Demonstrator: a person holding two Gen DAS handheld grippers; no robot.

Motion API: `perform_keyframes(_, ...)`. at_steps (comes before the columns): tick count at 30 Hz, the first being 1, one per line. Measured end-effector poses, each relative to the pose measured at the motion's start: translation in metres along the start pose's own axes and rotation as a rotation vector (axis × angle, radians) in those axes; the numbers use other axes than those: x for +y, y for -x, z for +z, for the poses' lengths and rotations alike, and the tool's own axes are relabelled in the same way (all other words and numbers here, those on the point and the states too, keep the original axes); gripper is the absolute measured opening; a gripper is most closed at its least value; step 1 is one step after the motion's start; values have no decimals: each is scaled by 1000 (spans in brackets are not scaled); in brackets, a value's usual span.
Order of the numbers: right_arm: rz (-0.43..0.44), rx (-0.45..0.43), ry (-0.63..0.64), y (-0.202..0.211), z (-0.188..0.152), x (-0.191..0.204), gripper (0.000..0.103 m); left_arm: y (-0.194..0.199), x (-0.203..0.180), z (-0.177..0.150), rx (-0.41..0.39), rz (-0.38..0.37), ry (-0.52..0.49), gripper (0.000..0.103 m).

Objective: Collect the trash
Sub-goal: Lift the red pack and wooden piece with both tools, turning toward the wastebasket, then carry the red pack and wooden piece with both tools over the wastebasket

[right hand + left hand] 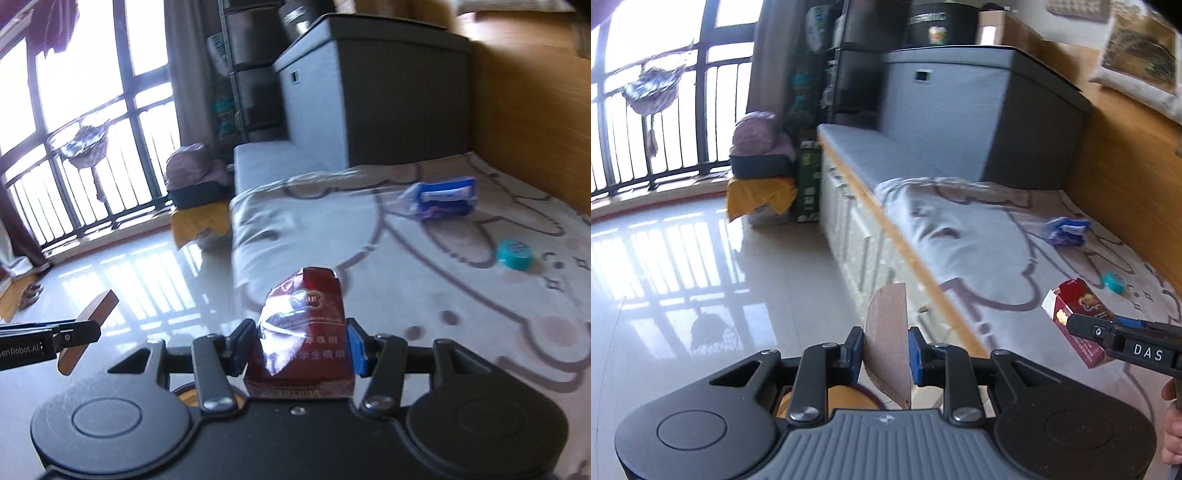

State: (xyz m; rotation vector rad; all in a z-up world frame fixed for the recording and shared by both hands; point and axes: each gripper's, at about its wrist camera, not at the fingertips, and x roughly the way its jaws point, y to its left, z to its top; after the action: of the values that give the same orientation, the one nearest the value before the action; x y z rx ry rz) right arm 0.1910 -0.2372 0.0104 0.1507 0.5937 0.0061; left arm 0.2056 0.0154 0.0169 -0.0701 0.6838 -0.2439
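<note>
My left gripper (885,352) is shut on a flat piece of brown cardboard (888,339) and holds it over the tiled floor beside the bench. It also shows in the right wrist view (79,330), where the cardboard (96,308) sticks out of it. My right gripper (297,349) is shut on a crumpled red cigarette pack (301,332) above the bench edge. The pack (1076,317) and right gripper (1086,326) show at the right of the left wrist view. A blue tissue packet (441,199) and a teal round lid (514,253) lie on the blanket.
A patterned blanket (424,288) covers the wooden bench. A grey storage box (964,110) stands at the bench's far end. Shelves (831,74), a green carton (808,181) and a stack with yellow cloth (759,195) stand by the balcony railing (650,122). A glossy tiled floor (701,277) lies left.
</note>
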Motion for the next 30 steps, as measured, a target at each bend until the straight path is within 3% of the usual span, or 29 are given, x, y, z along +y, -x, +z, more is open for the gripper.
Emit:
perform_keyframes(10, 113, 62, 72, -35, -10, 71, 53, -8, 59, -20, 39, 61, 74, 27)
perform_keyframes(19, 192, 181, 127, -84, -48, 124, 53, -33, 100, -53, 126, 113, 121, 27)
perform_keyframes(23, 223, 246, 95, -106, -70, 123, 53, -53, 112, -71, 188, 111, 139, 27)
perform_keyframes(30, 202, 380, -28, -153, -96, 101, 53, -94, 119, -100, 298, 90, 147, 27)
